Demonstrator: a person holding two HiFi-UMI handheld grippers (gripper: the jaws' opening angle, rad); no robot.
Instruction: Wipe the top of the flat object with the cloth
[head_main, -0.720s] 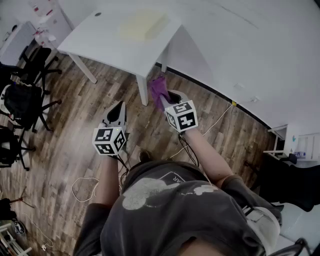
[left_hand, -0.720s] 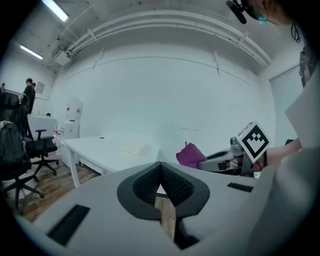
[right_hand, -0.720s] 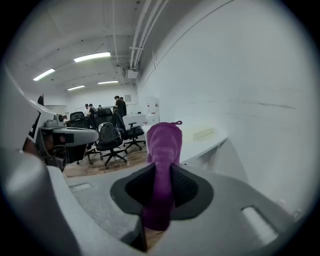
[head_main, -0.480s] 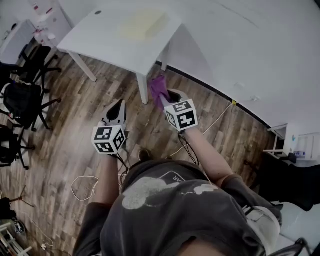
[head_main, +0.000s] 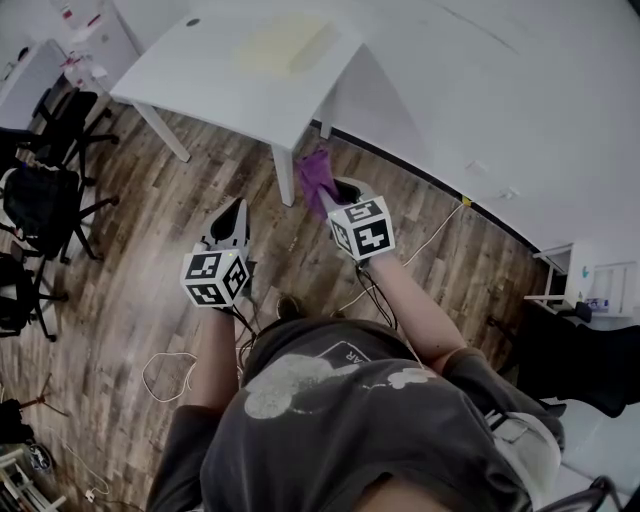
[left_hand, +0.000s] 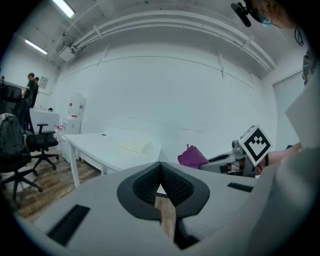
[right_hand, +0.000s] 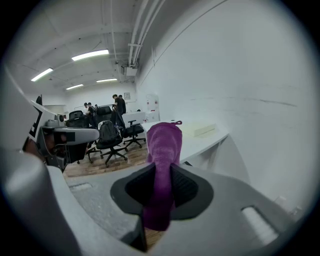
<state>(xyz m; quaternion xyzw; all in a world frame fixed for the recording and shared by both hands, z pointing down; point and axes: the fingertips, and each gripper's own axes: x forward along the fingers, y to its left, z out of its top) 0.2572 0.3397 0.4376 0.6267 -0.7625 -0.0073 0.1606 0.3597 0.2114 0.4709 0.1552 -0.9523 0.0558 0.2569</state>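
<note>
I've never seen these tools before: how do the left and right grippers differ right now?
The right gripper is shut on a purple cloth; the left gripper is shut on nothing. The right gripper is held farther forward, nearer the white table, than the left gripper. Both point toward the table.

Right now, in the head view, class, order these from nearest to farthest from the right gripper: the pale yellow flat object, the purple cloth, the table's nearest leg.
1. The purple cloth: clamped in the jaws of the right gripper.
2. The table leg: just ahead, slightly left.
3. The pale yellow flat object: farther ahead, on the white table.
</note>
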